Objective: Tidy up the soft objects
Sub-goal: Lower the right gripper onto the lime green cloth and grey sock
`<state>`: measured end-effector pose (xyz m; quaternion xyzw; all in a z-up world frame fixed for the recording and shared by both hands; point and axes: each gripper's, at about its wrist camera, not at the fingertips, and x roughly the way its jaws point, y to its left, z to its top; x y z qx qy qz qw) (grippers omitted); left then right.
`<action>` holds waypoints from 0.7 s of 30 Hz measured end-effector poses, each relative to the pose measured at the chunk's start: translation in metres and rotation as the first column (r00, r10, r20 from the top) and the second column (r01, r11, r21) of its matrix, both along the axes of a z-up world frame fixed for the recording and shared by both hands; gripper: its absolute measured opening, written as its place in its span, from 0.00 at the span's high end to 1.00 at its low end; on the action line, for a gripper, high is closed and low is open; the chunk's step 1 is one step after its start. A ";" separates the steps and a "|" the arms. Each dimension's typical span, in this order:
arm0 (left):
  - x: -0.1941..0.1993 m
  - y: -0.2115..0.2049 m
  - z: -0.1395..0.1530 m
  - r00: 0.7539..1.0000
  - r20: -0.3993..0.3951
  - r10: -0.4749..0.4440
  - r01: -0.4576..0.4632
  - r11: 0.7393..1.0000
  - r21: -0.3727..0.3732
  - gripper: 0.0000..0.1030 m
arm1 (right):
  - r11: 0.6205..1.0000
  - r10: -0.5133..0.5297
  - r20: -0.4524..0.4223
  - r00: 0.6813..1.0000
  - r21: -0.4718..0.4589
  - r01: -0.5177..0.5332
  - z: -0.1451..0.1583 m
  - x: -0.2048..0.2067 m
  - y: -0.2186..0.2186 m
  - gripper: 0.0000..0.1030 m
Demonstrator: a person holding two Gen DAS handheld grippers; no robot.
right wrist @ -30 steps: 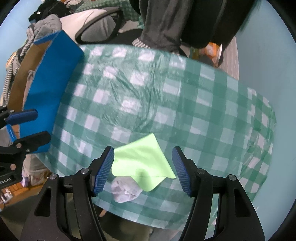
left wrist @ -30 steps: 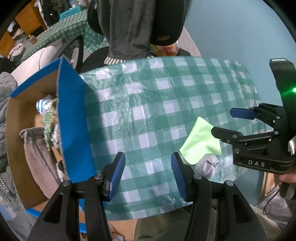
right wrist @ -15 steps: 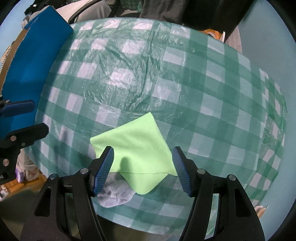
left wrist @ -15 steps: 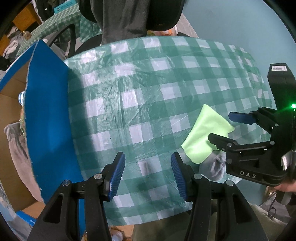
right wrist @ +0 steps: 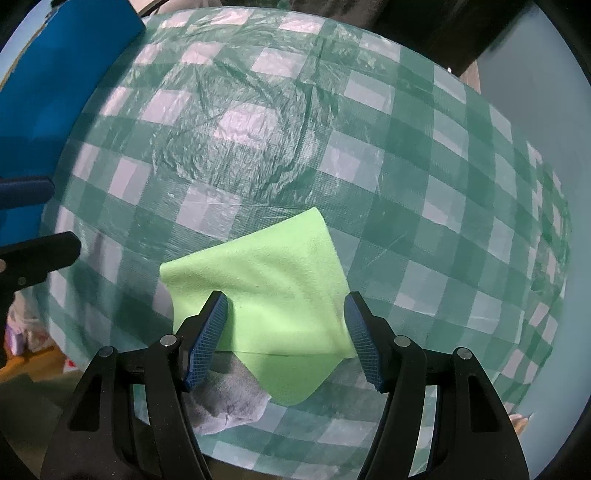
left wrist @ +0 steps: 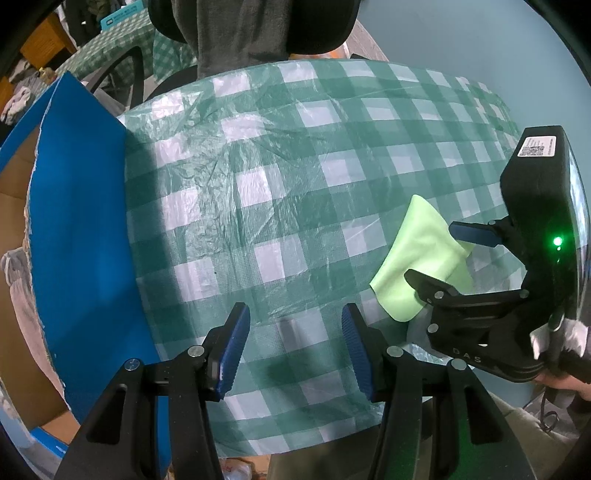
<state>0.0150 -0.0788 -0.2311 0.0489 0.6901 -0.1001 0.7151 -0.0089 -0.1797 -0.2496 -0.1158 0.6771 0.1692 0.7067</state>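
Observation:
A light green cloth [right wrist: 273, 288] lies on the green checked tablecloth [right wrist: 295, 129] near the table's front edge, partly over a grey sock [right wrist: 229, 398]. My right gripper [right wrist: 284, 336] is open and stands over the cloth, one finger on each side of it. In the left wrist view the cloth [left wrist: 417, 258] shows at the right with the right gripper [left wrist: 439, 254] above it. My left gripper [left wrist: 291, 350] is open and empty over the bare tablecloth [left wrist: 277, 184], left of the cloth.
A cardboard box with blue flaps [left wrist: 81, 229] stands at the table's left edge and holds grey clothes [left wrist: 18, 288]. A chair with a grey garment [left wrist: 240, 29] stands behind the table. A pale blue wall [left wrist: 461, 44] is at the right.
My right gripper has moved forward and down, so the green cloth now lies between its fingers. My left gripper has moved a little closer to the table. Both grippers stayed open.

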 end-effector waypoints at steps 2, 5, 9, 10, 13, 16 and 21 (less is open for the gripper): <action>0.001 0.000 -0.001 1.000 -0.001 0.000 0.000 1.000 0.001 0.49 | 1.000 0.002 0.006 1.000 -0.010 -0.002 0.000 -0.001 0.002 0.36; 0.001 -0.001 -0.001 1.000 -0.002 0.000 0.000 1.000 0.003 0.49 | 1.000 -0.003 0.008 1.000 -0.014 0.003 0.001 -0.004 0.004 0.36; 0.000 -0.001 -0.001 1.000 -0.002 -0.002 0.002 1.000 0.002 0.49 | 1.000 -0.006 0.010 1.000 -0.004 0.006 0.003 -0.006 0.004 0.49; 0.000 -0.001 -0.001 1.000 0.000 -0.003 0.003 1.000 0.002 0.49 | 1.000 -0.007 0.015 1.000 -0.001 0.007 0.006 -0.007 0.004 0.56; -0.001 -0.002 0.001 1.000 0.003 -0.005 0.005 1.000 0.001 0.49 | 0.999 -0.031 0.011 0.999 0.014 0.031 0.011 -0.004 -0.001 0.89; -0.002 -0.004 0.003 1.000 0.004 -0.010 0.010 1.000 -0.001 0.49 | 0.997 -0.062 -0.002 0.998 0.044 0.062 0.012 0.001 -0.012 0.94; -0.003 -0.010 0.005 1.000 0.005 -0.024 0.024 1.000 -0.011 0.46 | 0.988 -0.126 0.003 0.992 0.089 0.125 0.018 0.006 -0.033 0.95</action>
